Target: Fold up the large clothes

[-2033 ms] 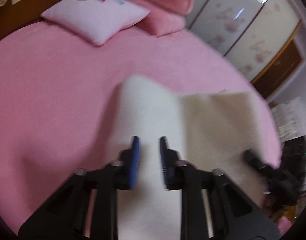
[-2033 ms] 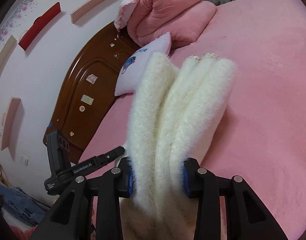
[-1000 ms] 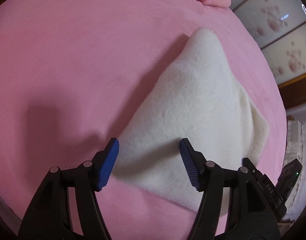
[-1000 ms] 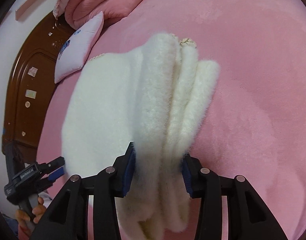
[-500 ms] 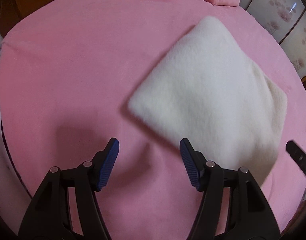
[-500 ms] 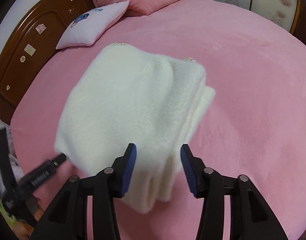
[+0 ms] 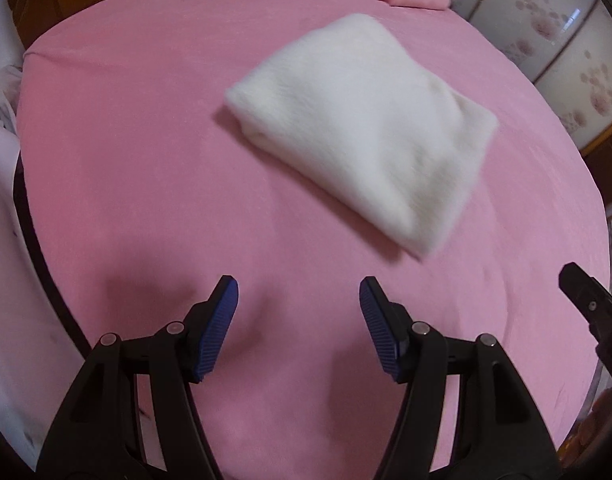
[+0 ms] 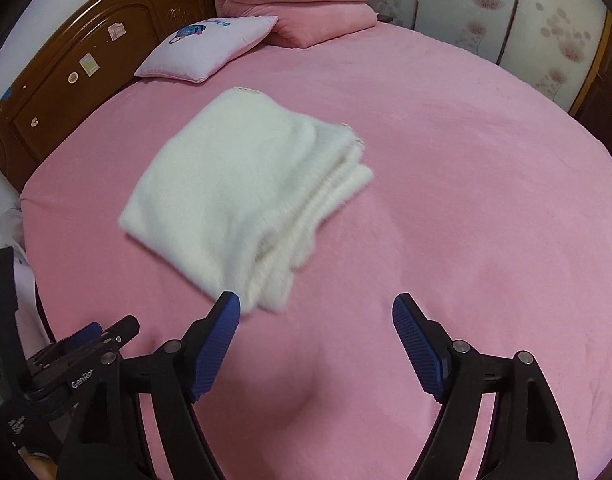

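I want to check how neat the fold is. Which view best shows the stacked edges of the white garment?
The right wrist view: the white garment lies with its layered edges facing the camera, several plies staggered along its right side. The left wrist view shows the garment from its smooth folded side, a blurred bundle with no layers visible.

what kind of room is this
Most likely a bedroom: a bed with a pink cover, a carved wooden headboard, and a pillow beside a folded pink quilt.
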Available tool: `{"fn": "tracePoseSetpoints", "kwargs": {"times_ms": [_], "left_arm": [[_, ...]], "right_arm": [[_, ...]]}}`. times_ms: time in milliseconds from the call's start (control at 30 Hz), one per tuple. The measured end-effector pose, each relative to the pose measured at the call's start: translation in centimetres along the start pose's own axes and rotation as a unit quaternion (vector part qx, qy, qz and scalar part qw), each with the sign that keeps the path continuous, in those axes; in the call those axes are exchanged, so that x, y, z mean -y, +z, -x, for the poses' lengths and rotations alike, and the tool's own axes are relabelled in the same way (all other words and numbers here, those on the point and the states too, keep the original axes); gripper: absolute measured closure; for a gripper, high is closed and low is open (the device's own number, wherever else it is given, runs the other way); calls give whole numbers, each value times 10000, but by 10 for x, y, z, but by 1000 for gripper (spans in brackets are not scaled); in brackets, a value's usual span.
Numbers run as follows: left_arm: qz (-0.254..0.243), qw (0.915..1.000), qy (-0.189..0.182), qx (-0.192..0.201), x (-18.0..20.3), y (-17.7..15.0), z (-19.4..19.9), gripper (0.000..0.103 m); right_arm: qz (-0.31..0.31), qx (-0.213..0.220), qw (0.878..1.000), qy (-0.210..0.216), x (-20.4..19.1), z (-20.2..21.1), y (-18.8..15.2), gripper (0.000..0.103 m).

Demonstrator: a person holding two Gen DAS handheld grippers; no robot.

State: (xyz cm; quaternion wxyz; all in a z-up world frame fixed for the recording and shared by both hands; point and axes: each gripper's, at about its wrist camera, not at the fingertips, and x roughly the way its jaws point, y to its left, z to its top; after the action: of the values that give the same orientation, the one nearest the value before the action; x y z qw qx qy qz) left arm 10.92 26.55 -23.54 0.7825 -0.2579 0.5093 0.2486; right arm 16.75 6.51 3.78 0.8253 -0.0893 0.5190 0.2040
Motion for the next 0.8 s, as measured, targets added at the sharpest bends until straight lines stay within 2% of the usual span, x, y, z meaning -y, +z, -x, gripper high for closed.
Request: {"fn": "tracePoseSetpoints", "kwargs": {"times_ms": [100,233,367,500,567,667,733,800], "left_arm": [[-261,9996,106,-3,23,-36,24,43],[-494,9988,-3,-37,64,-84,52,43],[-849,9961,173,-172,101,-143,81,43],[-1015,9932,195,-536,130,-204,103,43],[-1079,9905,162,-836,148,-225,108,43],[-1330,9850,129,-1088,178,-250,119,43],[-1644,9796,247,-1128,198,-267,130,43],[-1975,9728,290,-1175,216,-277,138,43]], "right_arm": [[-163,-93,9998,101,24,25,-31,22],[-436,-159,9988,145,65,62,-83,19],[-512,-319,9980,-176,117,91,-153,18],[-425,-791,9922,-870,180,106,-228,18],[-593,-988,9885,-975,211,116,-265,18],[-818,-1438,9841,-651,252,130,-323,18],[-981,-1756,9765,-779,275,141,-357,9],[-1187,-1814,9721,-894,295,158,-387,3]]}}
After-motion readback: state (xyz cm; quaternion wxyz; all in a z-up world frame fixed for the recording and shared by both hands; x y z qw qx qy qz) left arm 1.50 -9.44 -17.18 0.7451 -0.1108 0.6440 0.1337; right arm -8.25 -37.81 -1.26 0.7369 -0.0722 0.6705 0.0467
